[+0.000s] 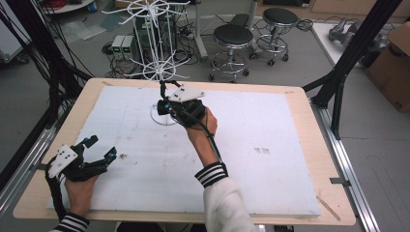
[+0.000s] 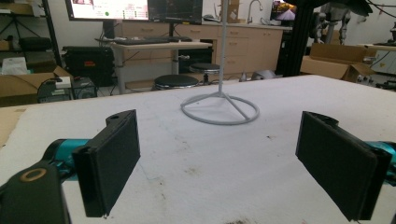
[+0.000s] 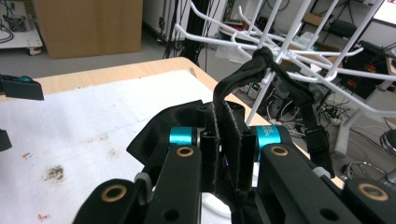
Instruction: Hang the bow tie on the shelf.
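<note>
Right tool (image 3: 223, 140) clamped on one black strap (image 3: 238, 84), looped over a hook of the one white wire rack (image 1: 157, 48) at the desk's (image 1: 300, 159) far edge. Strap's lower end hidden behind the tool body. Left tool (image 2: 217, 163), jaws apart and empty, low over the desk, well short of the rack's ring base (image 2: 219, 111).

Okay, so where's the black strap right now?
The black strap is looped over a hook of the white wire rack at the table's far middle, its lower end pinched in the right tongs.
</note>
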